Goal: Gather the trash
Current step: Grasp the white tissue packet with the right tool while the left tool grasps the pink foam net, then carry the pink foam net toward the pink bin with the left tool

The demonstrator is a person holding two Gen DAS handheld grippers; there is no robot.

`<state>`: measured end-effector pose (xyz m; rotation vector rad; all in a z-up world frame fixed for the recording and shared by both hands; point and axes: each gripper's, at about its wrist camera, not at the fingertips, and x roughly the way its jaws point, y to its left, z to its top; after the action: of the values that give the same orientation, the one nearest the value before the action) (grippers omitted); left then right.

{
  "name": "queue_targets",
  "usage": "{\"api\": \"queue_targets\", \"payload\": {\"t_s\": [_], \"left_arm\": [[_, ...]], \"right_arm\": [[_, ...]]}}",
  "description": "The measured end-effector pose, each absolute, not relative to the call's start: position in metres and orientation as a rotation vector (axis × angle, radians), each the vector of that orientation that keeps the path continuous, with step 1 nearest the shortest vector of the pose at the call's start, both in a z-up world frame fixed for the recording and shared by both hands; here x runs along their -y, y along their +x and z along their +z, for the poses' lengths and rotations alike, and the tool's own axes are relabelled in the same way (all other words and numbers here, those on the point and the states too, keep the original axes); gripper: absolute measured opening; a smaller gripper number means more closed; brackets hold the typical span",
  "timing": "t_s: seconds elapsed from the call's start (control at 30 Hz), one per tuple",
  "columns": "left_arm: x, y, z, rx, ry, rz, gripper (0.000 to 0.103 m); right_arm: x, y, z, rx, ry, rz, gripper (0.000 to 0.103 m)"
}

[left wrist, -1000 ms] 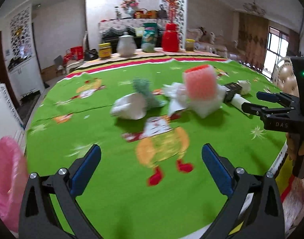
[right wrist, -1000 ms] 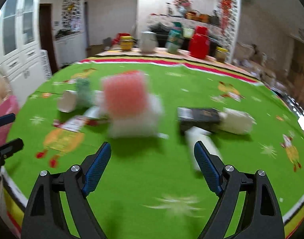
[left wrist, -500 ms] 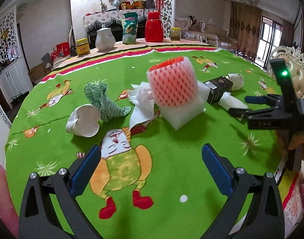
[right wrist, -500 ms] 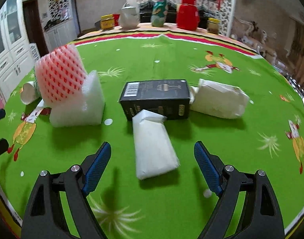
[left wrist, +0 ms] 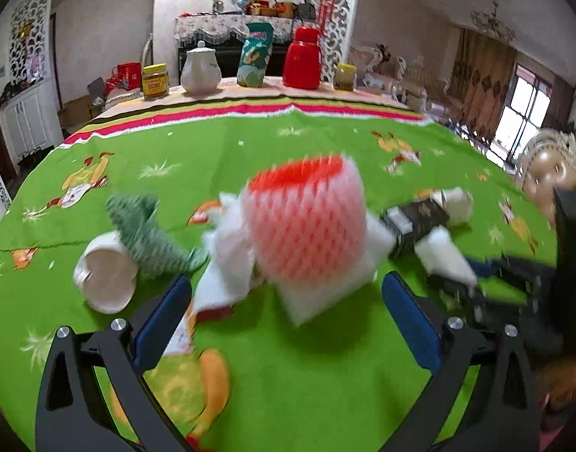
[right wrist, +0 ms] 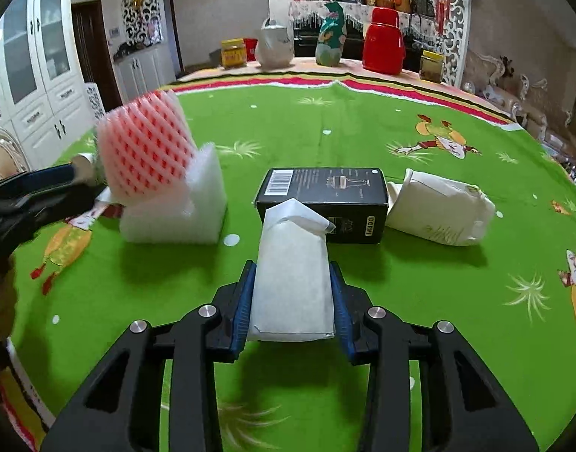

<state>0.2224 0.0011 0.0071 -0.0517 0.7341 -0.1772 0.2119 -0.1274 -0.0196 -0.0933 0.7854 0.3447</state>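
The right gripper (right wrist: 291, 293), spread wide half a second ago, now pinches the flat white paper packet (right wrist: 291, 278) between its blue pads, the packet's far tip at twelve o'clock touching the black cardboard box (right wrist: 325, 196). So the first piece of trash looks secured (not yet lifted, as far as I can tell). The left gripper (left wrist: 288, 316), jaws spread and empty, has advanced toward the pink foam net sleeve (left wrist: 307, 218) on the green cartoon-print tablecloth (left wrist: 325, 376).
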Motion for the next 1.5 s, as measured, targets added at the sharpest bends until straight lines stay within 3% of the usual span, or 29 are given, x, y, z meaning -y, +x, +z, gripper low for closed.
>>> {"api": "queue_targets", "payload": {"t_s": [0.17,0.2,0.23,0.27,0.33,1.17,1.5], "left_arm": [[0.010,0.254,0.009,-0.706,-0.072,-0.128,0.094],[0.012,0.258,0.007,-0.708,-0.075,-0.130,0.087],[0.013,0.261,0.004,-0.719,-0.078,-0.148,0.057],[0.014,0.260,0.003,-0.724,-0.075,-0.160,0.044],[0.014,0.251,0.005,-0.687,-0.059,-0.171,0.037],[-0.053,0.116,0.022,-0.575,-0.042,-0.123,0.038],[-0.069,0.093,0.005,-0.618,-0.017,-0.125,0.038]], "right_arm": [[0.140,0.211,-0.017,-0.782,-0.023,0.363,0.038],[0.140,0.211,-0.017,-0.780,-0.020,0.366,0.038],[0.140,0.213,-0.017,-0.778,-0.021,0.366,0.038],[0.139,0.212,-0.016,-0.776,-0.025,0.365,0.038],[0.137,0.211,-0.016,-0.773,-0.037,0.367,0.038],[0.135,0.216,-0.020,-0.790,-0.086,0.271,0.038],[0.080,0.147,-0.008,-0.744,-0.205,0.308,0.038]]}}
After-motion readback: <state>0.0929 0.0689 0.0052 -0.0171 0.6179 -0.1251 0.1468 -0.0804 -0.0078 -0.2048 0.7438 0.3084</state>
